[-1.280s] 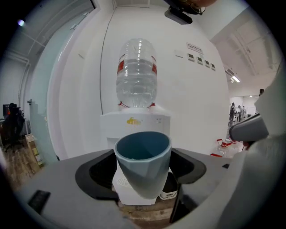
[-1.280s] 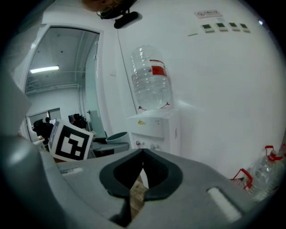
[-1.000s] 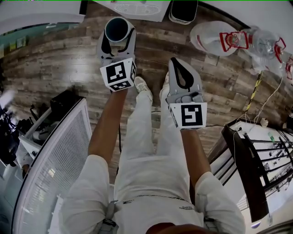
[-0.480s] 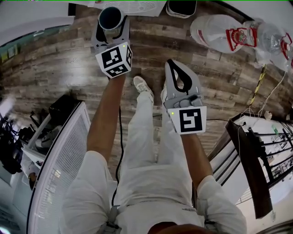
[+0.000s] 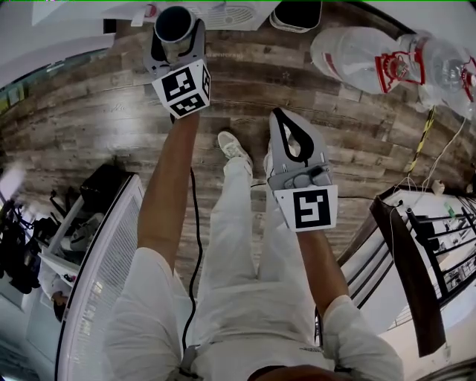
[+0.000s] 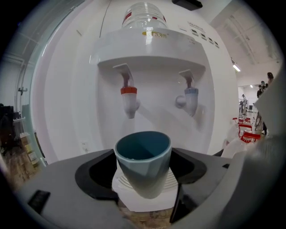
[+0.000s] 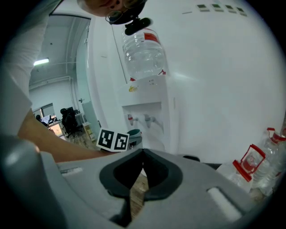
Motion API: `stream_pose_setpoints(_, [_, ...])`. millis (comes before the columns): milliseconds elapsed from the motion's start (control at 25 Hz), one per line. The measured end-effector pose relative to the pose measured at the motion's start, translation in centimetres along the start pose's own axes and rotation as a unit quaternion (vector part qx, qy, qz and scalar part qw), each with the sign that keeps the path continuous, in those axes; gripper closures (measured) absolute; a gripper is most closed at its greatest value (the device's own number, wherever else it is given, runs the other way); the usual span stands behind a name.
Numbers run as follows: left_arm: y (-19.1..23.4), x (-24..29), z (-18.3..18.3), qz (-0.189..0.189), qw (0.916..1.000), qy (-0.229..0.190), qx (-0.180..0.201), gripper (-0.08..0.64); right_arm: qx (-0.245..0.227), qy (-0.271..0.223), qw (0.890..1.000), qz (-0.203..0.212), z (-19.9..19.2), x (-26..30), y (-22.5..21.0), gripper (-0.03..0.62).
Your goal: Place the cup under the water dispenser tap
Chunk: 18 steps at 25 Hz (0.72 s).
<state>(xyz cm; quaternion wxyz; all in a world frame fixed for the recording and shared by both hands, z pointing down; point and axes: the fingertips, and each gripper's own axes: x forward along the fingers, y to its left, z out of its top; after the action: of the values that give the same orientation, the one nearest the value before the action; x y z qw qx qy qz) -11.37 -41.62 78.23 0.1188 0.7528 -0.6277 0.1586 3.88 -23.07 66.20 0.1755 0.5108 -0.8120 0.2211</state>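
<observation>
A teal cup (image 6: pixel 144 159) stands upright between the jaws of my left gripper (image 6: pixel 144 174), which is shut on it. The cup hangs just over the dispenser's white drip tray (image 6: pixel 149 197), in front of and below the red tap (image 6: pixel 129 102); the blue tap (image 6: pixel 190 99) is to its right. From the head view the cup (image 5: pixel 176 21) and the left gripper (image 5: pixel 178 37) sit at the top left, at the edge of the tray (image 5: pixel 227 13). My right gripper (image 5: pixel 286 123) is shut and holds nothing, hanging back above the floor. The right gripper view shows the dispenser (image 7: pixel 145 105) farther off.
Large water bottles (image 5: pixel 361 56) lie on the wood floor at the upper right. A dark bin (image 5: pixel 297 16) stands beside the dispenser. A white slatted panel (image 5: pixel 104 260) is at the left and a dark frame (image 5: pixel 405 260) at the right. The person's legs and a shoe (image 5: pixel 234 145) are below.
The left gripper has carried the cup forward and down to the dispenser's drip tray. The right gripper has sunk a little and stays shut.
</observation>
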Motion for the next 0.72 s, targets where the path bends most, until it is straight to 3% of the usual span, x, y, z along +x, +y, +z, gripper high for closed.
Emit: stream_pose_setpoints(720, [1.8, 3.3, -1.6, 0.027, 0.9988, -0.033, -0.022, 0.189, 0.017, 0.026, 1.000, 0.001, -2.2, 1.1, 0.4, 0.594])
